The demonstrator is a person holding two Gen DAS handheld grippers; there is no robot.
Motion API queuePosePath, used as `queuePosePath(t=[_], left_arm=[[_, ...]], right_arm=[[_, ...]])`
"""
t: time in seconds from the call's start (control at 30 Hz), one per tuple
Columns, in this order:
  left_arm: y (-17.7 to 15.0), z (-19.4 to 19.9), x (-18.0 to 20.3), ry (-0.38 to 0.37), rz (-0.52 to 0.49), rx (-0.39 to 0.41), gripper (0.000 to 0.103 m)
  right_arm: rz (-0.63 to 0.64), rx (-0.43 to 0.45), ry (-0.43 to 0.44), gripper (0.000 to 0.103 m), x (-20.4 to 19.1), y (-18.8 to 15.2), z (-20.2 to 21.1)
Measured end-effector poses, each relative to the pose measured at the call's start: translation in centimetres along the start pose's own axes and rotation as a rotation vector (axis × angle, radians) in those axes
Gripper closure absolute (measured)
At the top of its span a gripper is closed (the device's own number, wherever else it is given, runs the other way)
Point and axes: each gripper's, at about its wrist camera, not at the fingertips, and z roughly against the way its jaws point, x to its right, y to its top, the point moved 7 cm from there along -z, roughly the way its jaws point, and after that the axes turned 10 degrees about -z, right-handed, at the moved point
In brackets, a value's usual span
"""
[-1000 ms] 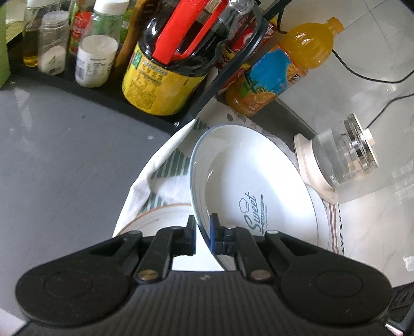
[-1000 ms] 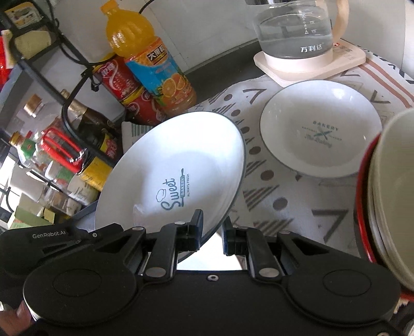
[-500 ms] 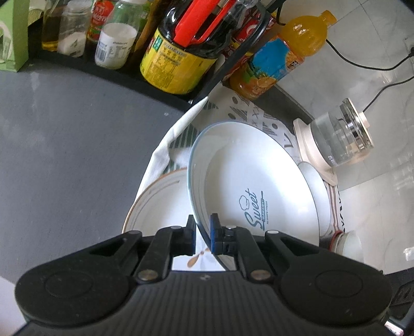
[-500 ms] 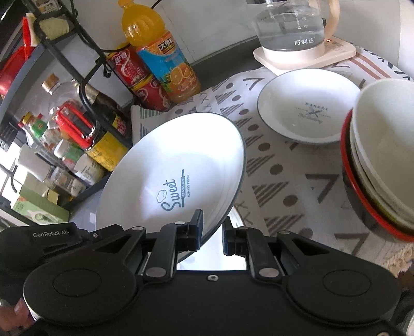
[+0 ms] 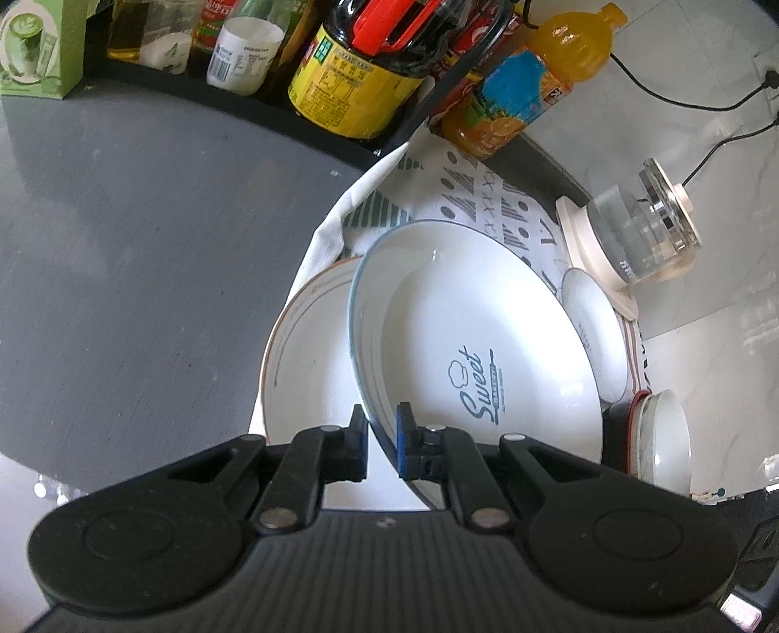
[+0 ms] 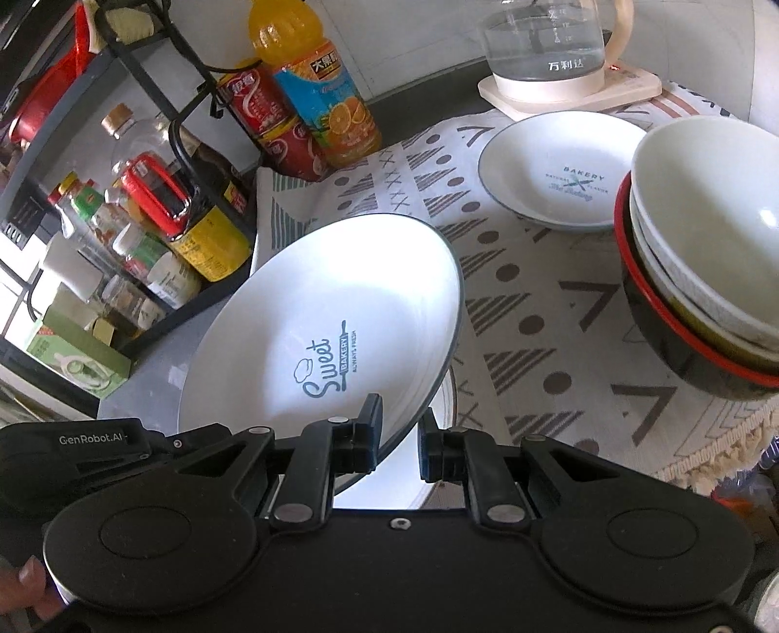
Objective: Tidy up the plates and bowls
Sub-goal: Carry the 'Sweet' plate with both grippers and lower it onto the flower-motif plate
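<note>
A large white "Sweet Bakery" plate (image 5: 467,341) (image 6: 331,311) is held tilted between both grippers. My left gripper (image 5: 381,440) is shut on its rim. My right gripper (image 6: 398,440) is shut on the opposite rim. Below it lies a brown-rimmed white plate (image 5: 302,350) on the patterned cloth (image 6: 530,311). A smaller "Bakery" plate (image 6: 560,168) (image 5: 596,331) lies farther back. A stack of bowls (image 6: 706,253) with a red-rimmed black one at the bottom stands at the right; it also shows in the left wrist view (image 5: 664,438).
A black rack (image 6: 160,126) with sauce bottles and jars stands at the left. An orange juice bottle (image 6: 316,87) and red cans (image 6: 265,126) stand behind the cloth. A glass kettle (image 6: 550,44) sits on a cream base. The grey counter (image 5: 146,253) lies left of the cloth.
Both grippers have lifted and pulled back with the Sweet plate. The brown-rimmed plate beneath and the bowl stack have come more into view.
</note>
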Motion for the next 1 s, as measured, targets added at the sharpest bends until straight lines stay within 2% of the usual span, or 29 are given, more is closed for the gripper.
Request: queuePosePath(t=[0.5,1.0], left_arm=[[-2.5,-0.3,-0.8,0.01,-0.002,-0.048,0.093],[-2.5,-1.1,-1.3,0.031,-0.013,-0.091,0.093]], right_arm=[[0.031,-0.021,-0.027,0.089,0.3,-1.4,0.0],[0.01,-0.049,-0.072,0.091,0.3,-1.9,-1.0]])
